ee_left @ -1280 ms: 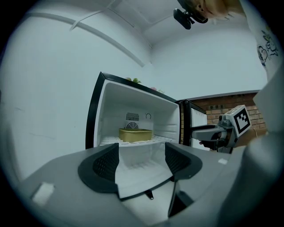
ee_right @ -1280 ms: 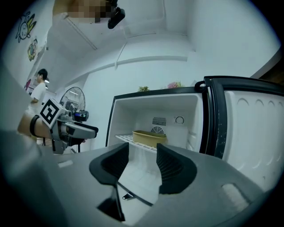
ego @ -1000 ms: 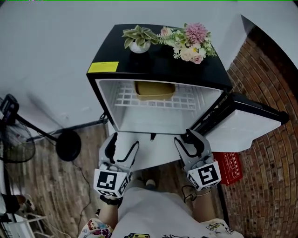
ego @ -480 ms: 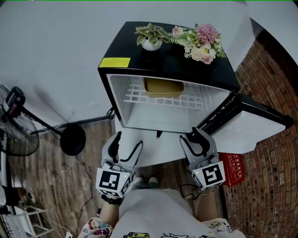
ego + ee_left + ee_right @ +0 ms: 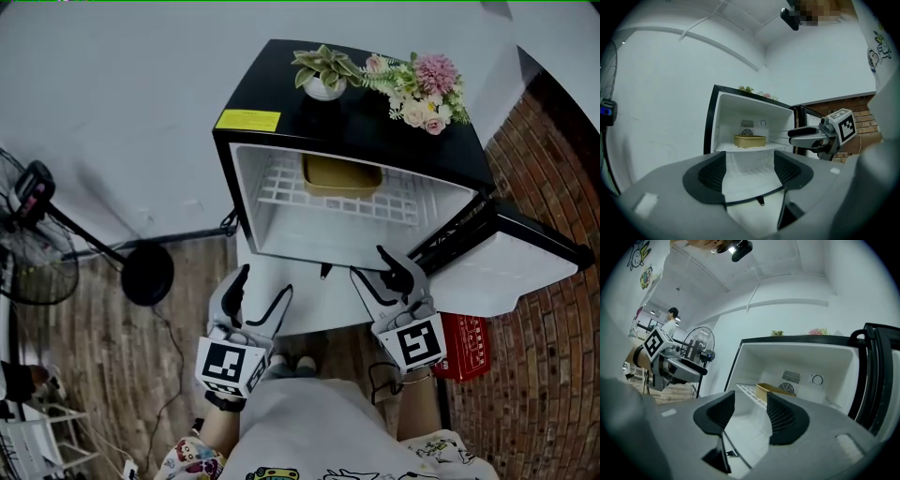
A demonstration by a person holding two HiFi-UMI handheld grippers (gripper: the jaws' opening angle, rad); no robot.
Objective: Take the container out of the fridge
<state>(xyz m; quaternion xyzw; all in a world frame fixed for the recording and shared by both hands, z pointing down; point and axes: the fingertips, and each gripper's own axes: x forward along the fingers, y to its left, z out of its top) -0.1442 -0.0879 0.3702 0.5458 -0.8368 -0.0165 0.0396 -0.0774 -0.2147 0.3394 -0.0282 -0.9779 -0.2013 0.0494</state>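
Nearest, both tools are held level just outside the front edge of the open fridge. The left hand-held gripper has its jaws apart and empty. The right hand-held gripper has just been opening its jaws, with nothing between them. Straight ahead and deeper in, the tan container sits at the back edge of the wire shelf, about midway along it. Its long side lies across the opening. It sits between the two tools, and the right one looks slightly nearer.
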